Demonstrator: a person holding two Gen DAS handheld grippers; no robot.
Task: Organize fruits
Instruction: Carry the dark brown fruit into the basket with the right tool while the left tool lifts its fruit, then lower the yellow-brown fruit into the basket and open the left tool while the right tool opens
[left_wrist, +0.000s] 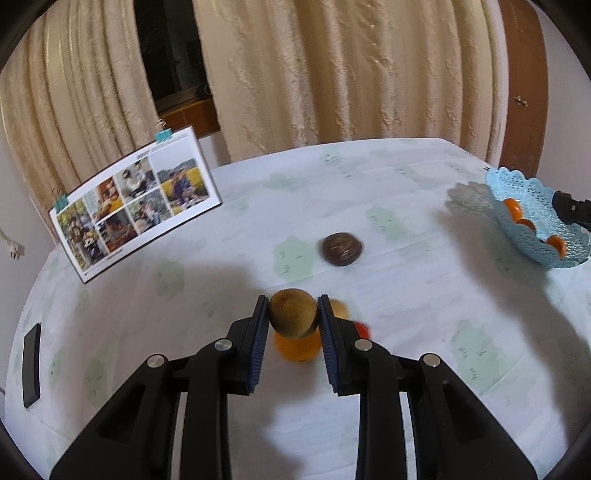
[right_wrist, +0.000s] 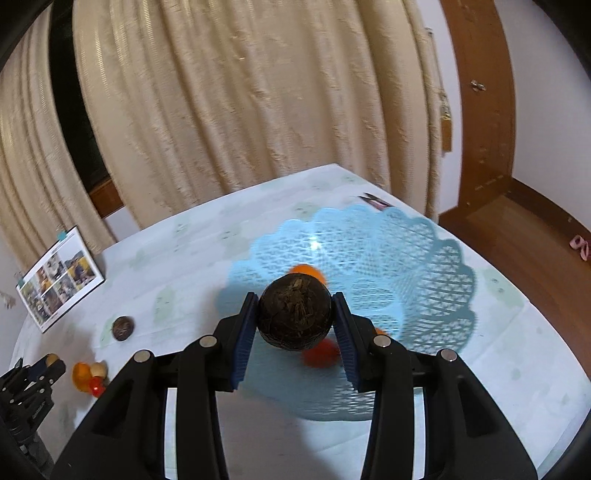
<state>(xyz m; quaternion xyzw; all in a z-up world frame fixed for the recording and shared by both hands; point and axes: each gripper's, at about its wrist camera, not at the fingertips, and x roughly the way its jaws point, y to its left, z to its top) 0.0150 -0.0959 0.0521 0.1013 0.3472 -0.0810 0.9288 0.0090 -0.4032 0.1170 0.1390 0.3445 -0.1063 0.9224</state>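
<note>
The fuzzy brown oval kiwi (left_wrist: 293, 314) sits pinched between the blue pads of the left gripper (left_wrist: 293, 322), jaws drawn in tight on it, held above the table with the white, pale-green-patterned cloth (left_wrist: 406, 295). Directly under it, at 6 o'clock, lies a round orange fruit (left_wrist: 297, 349), with a small tan fruit (left_wrist: 339, 308) and a red one (left_wrist: 362, 328) at about 3 o'clock of the kiwi. A dark brown wrinkled round fruit (left_wrist: 342, 249) rests alone on the cloth at 1 o'clock.

The right gripper (right_wrist: 294, 319) has its jaws partly closed on a dark, rough-skinned round fruit (right_wrist: 294, 318), poised over the near rim of the light blue lattice plastic basket (right_wrist: 388, 266). Inside the basket, small orange fruits (right_wrist: 309, 272) show at 12 o'clock of the held fruit, and a red-orange one (right_wrist: 320, 354) at 5 o'clock.

A clipped photo-collage card (left_wrist: 136, 201) stands propped at 10 o'clock, cream curtains (left_wrist: 314, 74) behind.
</note>
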